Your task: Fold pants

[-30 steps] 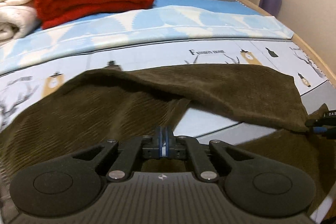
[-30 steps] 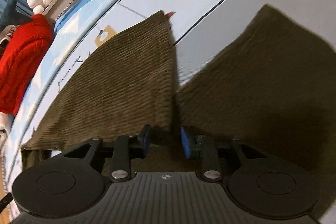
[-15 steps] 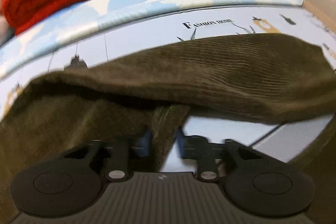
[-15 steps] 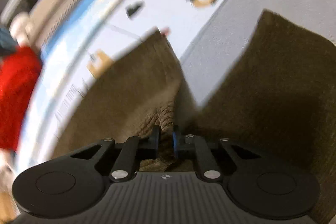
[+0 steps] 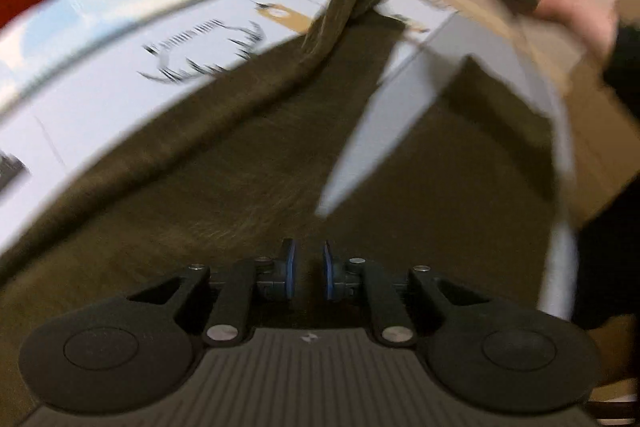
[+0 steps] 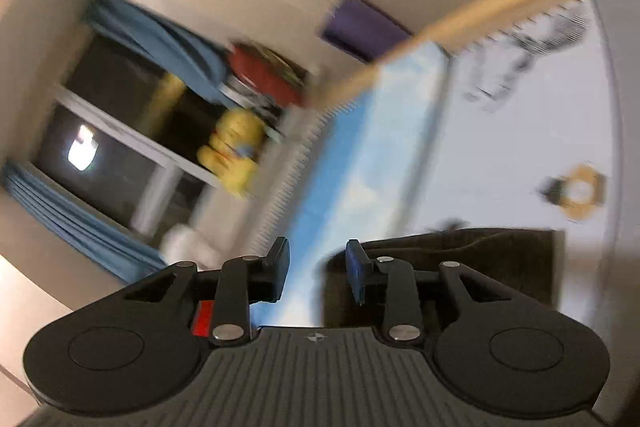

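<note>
The printed pale blue-and-white bedsheet [image 5: 120,27] still carries the olive-brown corduroy pants [image 5: 240,187], which lie spread flat with one leg's edge now pulled up into a ridge towards the far side. The left gripper [image 5: 307,269], shut a second ago, has just been opening; its jaws stand slightly apart above the cloth, nothing between them. The right gripper [image 6: 316,267] has lifted away towards the window; its jaws have just reopened, empty, pants below.
</note>
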Tool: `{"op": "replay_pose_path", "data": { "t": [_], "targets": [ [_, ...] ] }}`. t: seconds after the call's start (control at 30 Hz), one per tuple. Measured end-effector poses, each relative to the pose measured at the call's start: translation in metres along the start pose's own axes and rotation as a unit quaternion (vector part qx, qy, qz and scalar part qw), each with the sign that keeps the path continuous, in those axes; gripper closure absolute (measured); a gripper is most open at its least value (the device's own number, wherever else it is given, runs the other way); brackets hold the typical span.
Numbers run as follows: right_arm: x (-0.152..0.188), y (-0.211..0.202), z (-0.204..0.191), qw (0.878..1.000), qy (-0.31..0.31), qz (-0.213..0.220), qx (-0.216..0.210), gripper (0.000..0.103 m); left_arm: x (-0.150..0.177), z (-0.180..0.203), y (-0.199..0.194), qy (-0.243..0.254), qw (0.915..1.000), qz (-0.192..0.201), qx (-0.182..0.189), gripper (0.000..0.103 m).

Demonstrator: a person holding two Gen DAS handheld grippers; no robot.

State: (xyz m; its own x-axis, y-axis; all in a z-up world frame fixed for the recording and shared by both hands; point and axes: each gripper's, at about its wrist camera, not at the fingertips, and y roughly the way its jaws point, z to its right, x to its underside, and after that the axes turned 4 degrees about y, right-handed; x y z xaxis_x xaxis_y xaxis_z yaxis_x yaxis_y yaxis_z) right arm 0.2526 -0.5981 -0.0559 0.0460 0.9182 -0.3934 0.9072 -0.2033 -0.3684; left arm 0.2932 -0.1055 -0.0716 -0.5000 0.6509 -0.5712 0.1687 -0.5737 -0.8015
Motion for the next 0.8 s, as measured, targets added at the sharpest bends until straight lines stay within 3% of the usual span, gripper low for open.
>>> {"op": "replay_pose_path", "data": {
  "t": [0.1,0.17,0.2,0.33,0.4,0.57,0.6,0.67,0.8],
  "targets": [
    [0.009,0.002,0.03,0.993,-0.009,0.001,0.12,0.069,-0.002,-0.004,-0.014,-0.016,0.9995,0.027,0.005,0.043],
    [0.014,0.002,0.051,0.98,-0.02,-0.009,0.198,0.069,-0.003,-0.015,-0.028,-0.044,0.9964,0.069,-0.024,0.041],
    [0.019,0.002,0.063,0.977,-0.023,-0.016,0.213,0.069,-0.004,-0.021,-0.033,-0.068,0.993,0.085,-0.045,0.041],
    [0.03,0.026,0.096,0.976,-0.006,-0.086,0.201,0.066,0.0,-0.064,-0.037,-0.188,0.9654,0.093,-0.155,0.043],
    [0.034,0.038,0.1,0.977,-0.018,-0.106,0.186,0.062,0.004,-0.076,-0.031,-0.223,0.9599,0.075,-0.153,0.043],
    [0.042,0.055,0.076,0.975,-0.094,-0.11,0.171,0.055,0.009,-0.095,-0.009,-0.3,0.9435,0.074,-0.12,0.043],
    [0.043,0.06,0.072,0.973,-0.106,-0.107,0.177,0.057,0.01,-0.099,-0.004,-0.314,0.9394,0.079,-0.112,0.043],
    [0.05,0.06,0.067,0.963,-0.145,-0.097,0.207,0.087,0.008,-0.109,0.007,-0.34,0.9304,0.089,-0.105,0.042],
    [0.052,0.057,0.064,0.957,-0.171,-0.09,0.214,0.093,-0.001,-0.12,0.027,-0.372,0.9182,0.089,-0.104,0.043]
  ]
}}
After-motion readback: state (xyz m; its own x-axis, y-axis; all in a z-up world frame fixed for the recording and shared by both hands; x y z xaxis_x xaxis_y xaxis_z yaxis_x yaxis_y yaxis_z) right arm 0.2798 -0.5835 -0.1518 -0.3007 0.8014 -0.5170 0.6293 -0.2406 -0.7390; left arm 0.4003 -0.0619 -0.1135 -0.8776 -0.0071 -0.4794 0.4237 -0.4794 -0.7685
